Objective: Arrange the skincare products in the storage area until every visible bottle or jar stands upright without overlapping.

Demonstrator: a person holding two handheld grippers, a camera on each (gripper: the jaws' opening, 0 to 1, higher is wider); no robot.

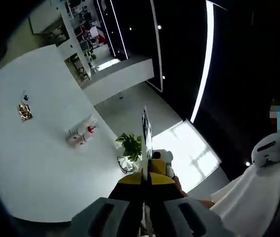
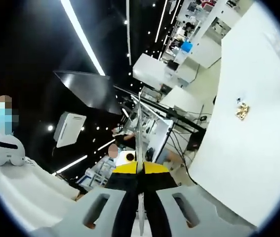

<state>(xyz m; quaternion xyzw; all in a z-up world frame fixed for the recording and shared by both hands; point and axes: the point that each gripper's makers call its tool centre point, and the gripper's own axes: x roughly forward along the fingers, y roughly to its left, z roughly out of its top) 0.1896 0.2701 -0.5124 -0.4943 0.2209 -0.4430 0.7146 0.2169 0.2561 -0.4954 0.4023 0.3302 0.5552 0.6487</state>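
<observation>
1. In the left gripper view the left gripper (image 1: 145,180) has its jaws pressed together with nothing between them, raised well clear of the white table (image 1: 41,158)
2. A small cluster of skincare bottles (image 1: 82,133) sits on that table, one with a red part; whether each stands upright I cannot tell
3. A small patterned item (image 1: 24,112) lies apart from them
4. In the right gripper view the right gripper (image 2: 140,173) is likewise closed and empty, beside the table edge (image 2: 219,168)
</observation>
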